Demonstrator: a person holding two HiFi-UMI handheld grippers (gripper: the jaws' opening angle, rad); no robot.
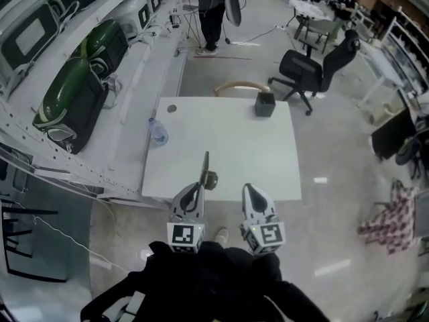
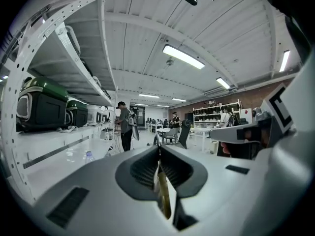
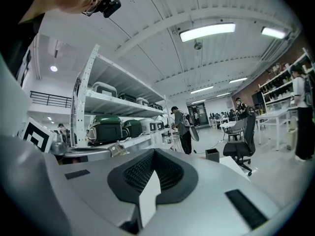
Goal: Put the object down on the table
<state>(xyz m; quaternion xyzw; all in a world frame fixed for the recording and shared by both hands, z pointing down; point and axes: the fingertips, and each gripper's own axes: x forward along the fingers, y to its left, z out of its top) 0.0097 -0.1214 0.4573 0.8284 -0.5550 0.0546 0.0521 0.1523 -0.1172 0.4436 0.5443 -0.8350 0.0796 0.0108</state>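
My left gripper [image 1: 198, 189] is shut on a thin, flat olive-brown object [image 1: 206, 168], whose narrow end points forward over the near edge of the white table [image 1: 234, 146]. In the left gripper view the object [image 2: 163, 193] shows edge-on, pinched between the closed jaws of the left gripper [image 2: 159, 154]. I cannot tell if the object touches the table. My right gripper [image 1: 250, 190] hovers just right of it at the table's near edge. In its own view the right gripper [image 3: 153, 163] is shut with nothing between its jaws.
A small black box [image 1: 265, 104] stands at the table's far edge and a clear water bottle [image 1: 158, 133] lies near its left edge. A chair back [image 1: 240, 86] and a black office chair [image 1: 314, 69] stand beyond. Shelving with green cases [image 1: 77, 99] runs along the left. A person [image 1: 213, 12] stands farther off.
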